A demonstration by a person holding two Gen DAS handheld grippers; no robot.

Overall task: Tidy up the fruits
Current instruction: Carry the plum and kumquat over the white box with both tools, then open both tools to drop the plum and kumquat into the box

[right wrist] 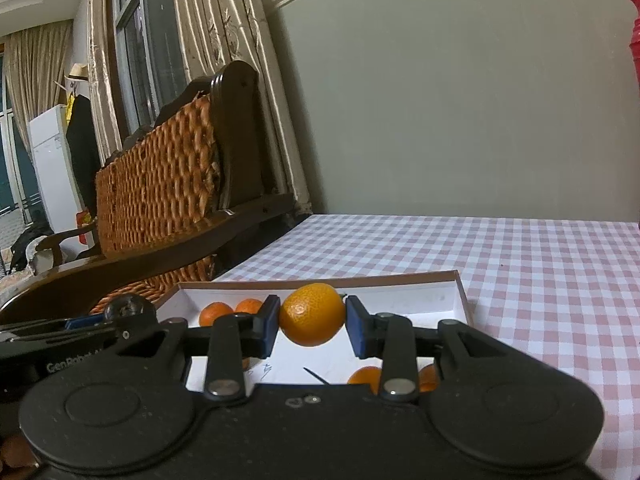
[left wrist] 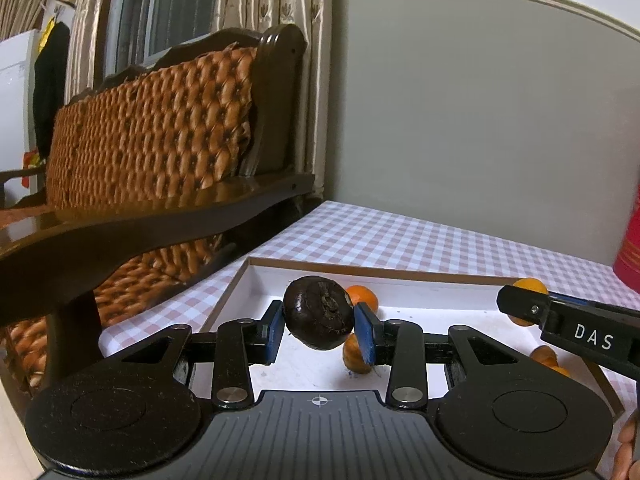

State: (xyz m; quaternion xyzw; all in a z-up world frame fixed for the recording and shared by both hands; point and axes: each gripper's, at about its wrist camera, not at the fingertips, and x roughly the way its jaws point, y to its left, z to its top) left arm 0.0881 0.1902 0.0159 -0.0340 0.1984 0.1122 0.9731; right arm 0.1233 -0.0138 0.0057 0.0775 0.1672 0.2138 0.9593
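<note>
Left wrist view: you look along your left gripper (left wrist: 319, 326) over a shallow white tray (left wrist: 256, 276) on the checked tablecloth (left wrist: 400, 236)
Left claw state: pinching a dark round fruit (left wrist: 319, 312); both blue pads press its sides; its rough stem end faces the lens
Where the dark fruit sits: lifted above the tray floor, over the left part of the tray, near the sofa-side wall
Fruit below it: two oranges lie on the tray floor, one (left wrist: 362, 296) just behind the dark fruit, one (left wrist: 354, 356) just beneath the right-hand pad
Other claw seen here: your right gripper (left wrist: 524, 304) comes in from the right edge with an orange (left wrist: 530, 282) between its fingers
Deciding relation: the dark fruit hangs almost straight over the loose oranges; I judge you should shift sideways to bare tray before you let it down, or it may land on them and roll

Right wrist view: you look along your right gripper (right wrist: 312, 324) over the same tray (right wrist: 460, 292)
Right claw state: pinching an orange (right wrist: 312, 314) across its middle; it is roundish, so no long axis matters
Where this orange sits: held above the tray's centre, clear of the floor
Fruit around it: two oranges (right wrist: 216, 314) lie far-left on the tray; more show near-right, behind the linkage
Nearer hand: your left claw, with the dark fruit (right wrist: 128, 308), is just left of the tray; the right claw is nearer the bare far-right corner
</note>
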